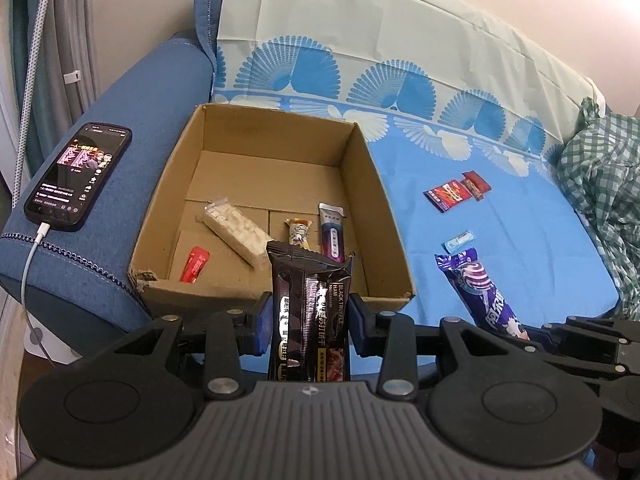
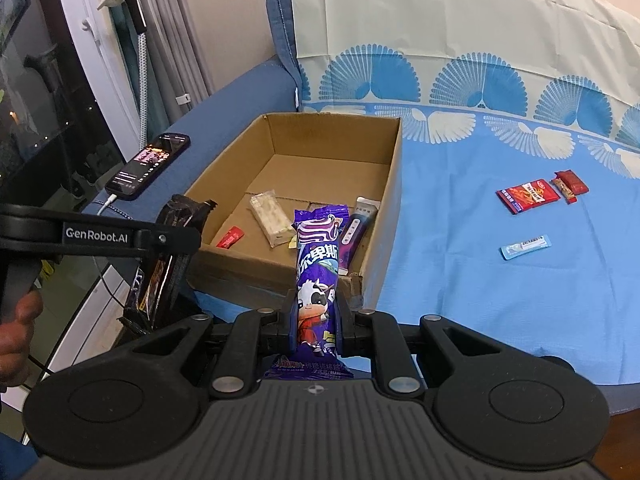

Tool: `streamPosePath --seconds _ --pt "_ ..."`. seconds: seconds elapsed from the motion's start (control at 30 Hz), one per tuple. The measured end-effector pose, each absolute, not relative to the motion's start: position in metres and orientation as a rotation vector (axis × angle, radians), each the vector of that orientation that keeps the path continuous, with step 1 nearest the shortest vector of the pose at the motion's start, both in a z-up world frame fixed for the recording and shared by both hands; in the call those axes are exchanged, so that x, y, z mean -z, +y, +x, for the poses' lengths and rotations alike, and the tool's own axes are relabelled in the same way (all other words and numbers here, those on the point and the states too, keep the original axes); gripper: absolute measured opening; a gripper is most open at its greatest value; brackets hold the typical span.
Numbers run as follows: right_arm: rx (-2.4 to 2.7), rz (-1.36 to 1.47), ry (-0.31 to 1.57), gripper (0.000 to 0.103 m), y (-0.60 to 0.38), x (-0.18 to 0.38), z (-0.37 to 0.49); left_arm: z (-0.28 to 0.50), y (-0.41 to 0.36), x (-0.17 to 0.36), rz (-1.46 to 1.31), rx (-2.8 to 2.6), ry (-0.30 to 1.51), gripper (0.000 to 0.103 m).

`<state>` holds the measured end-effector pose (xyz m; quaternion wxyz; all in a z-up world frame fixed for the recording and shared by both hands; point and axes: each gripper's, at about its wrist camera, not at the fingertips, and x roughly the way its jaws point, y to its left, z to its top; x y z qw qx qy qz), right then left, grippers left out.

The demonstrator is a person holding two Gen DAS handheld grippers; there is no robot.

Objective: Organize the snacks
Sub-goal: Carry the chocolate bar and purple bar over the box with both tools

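Note:
My left gripper (image 1: 310, 320) is shut on a black truffle cracker packet (image 1: 310, 300), held just in front of the open cardboard box (image 1: 276, 124). My right gripper (image 2: 314, 316) is shut on a purple candy packet (image 2: 316, 264), also in front of the box (image 2: 396, 168). The purple packet shows in the left wrist view (image 1: 480, 292), and the black packet in the right wrist view (image 2: 176, 220). Inside the box lie a white nougat bar (image 1: 236, 232), a red sachet (image 1: 195, 264), a small beige sweet (image 1: 298, 232) and a purple-grey stick (image 1: 332, 232).
On the blue sheet lie a red packet (image 2: 527, 194), a small red-brown bar (image 2: 570, 185) and a light blue sachet (image 2: 526, 246). A charging phone (image 1: 80, 170) rests on the sofa arm. Green checked cloth (image 1: 600, 184) lies at the right.

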<state>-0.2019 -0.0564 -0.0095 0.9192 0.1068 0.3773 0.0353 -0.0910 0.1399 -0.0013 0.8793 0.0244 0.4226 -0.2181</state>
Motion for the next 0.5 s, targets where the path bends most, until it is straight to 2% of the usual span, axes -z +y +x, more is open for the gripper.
streamPosePath --seconds 0.5 --pt "-0.078 0.238 0.781 0.017 -0.059 0.015 -0.146 -0.033 0.13 0.001 0.076 0.421 0.877 0.043"
